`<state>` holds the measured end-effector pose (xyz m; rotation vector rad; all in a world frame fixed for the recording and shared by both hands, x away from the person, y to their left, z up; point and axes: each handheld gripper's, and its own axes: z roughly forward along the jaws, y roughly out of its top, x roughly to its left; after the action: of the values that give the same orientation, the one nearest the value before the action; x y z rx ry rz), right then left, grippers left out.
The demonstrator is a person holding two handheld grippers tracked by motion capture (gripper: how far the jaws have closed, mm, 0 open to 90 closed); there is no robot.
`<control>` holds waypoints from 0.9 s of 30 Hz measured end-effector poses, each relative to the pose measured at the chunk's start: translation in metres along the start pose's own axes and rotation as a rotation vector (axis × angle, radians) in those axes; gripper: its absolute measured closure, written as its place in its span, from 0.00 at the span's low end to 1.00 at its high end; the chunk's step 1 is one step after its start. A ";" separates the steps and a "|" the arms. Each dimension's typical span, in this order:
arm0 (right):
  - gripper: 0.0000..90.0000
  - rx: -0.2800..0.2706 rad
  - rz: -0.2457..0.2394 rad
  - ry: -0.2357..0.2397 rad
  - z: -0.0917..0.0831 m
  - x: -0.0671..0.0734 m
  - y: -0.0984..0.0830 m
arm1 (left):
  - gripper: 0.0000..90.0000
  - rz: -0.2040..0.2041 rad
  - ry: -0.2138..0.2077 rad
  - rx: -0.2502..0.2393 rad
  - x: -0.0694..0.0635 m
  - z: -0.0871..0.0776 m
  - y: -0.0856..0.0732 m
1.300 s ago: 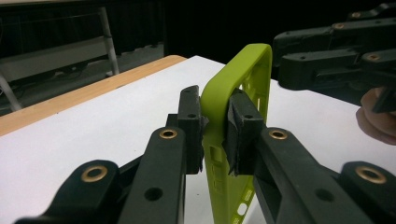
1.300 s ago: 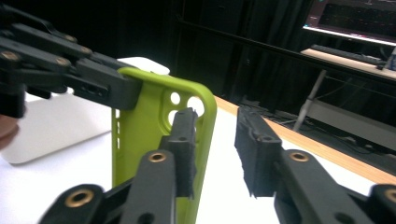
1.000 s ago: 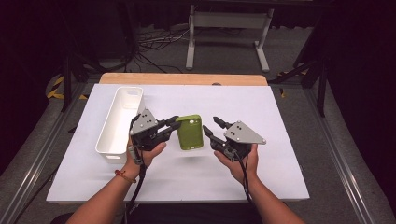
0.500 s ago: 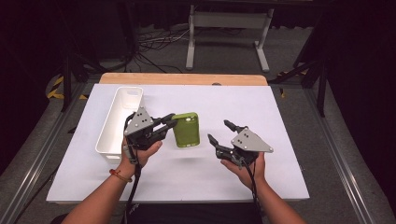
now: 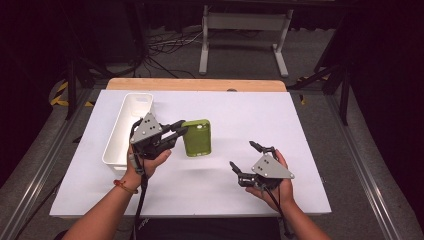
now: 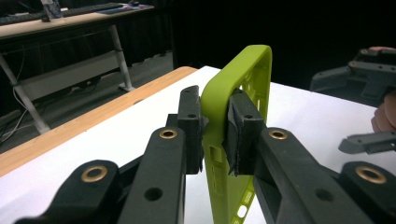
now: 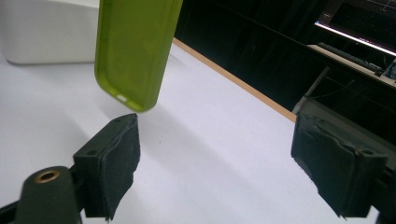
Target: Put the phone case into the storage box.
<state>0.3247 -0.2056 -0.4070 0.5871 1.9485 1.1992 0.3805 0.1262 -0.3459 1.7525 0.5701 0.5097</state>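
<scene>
Left gripper [image 5: 181, 131] clamps the green phone case [image 5: 197, 138] by 1 long side wall; in the left gripper view both pads press on that wall [image 6: 219, 126], 1 inside the shell and 1 outside. Case is off the table [image 5: 250, 115], held on edge in that view with its open side facing right. From the high view it sits just right of the white bin [image 5: 128, 127], near the middle of the white surface, with a faint shadow beneath. Right gripper [image 5: 244, 156] is well apart from the case, nearer the person's edge of the table and to the right. Its jaws have just been opening and now stand wide, nothing between them. In the right gripper view the 2 pads [image 7: 116, 163] frame bare white table, and the case [image 7: 133, 51] hangs ahead and above, its smooth back toward the camera and its lower end clear of the surface. White bin [image 7: 46, 32] shows behind the case in that view. A wooden strip [image 5: 195, 85] borders the far edge of the table.
</scene>
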 end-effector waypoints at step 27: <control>0.17 0.023 0.049 -0.017 -0.010 -0.004 -0.025 | 0.87 0.024 0.029 -0.019 0.017 -0.020 0.011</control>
<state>0.3188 -0.2250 -0.4248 0.6586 1.9463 1.1992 0.3826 0.1498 -0.3298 1.7382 0.5638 0.5564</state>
